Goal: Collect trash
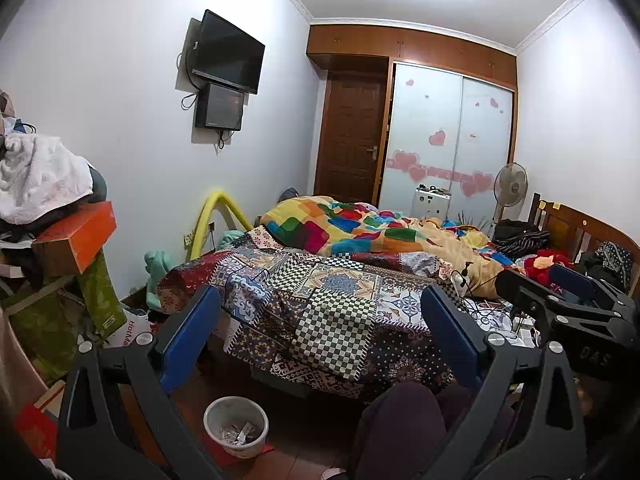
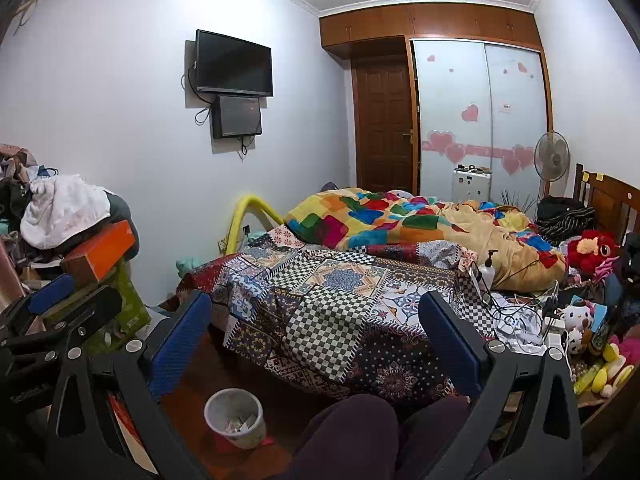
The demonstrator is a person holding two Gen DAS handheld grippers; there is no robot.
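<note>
Both grippers were held raised over the floor, pointed at the bed point(image 1: 320, 280). The left gripper point(image 1: 320, 336) was seen with jaws wide apart, nothing between them. The right gripper point(image 2: 320, 336) was likewise spread apart and empty. A white waste bin point(image 1: 236, 426) was found on the wooden floor just in front of the bed's near edge, beside the person's knees point(image 2: 352, 432). Scraps, probably paper, were seen inside it; too small to tell. Cluttered cables and bottles point(image 2: 516, 316) were piled at the bed's right side.
</note>
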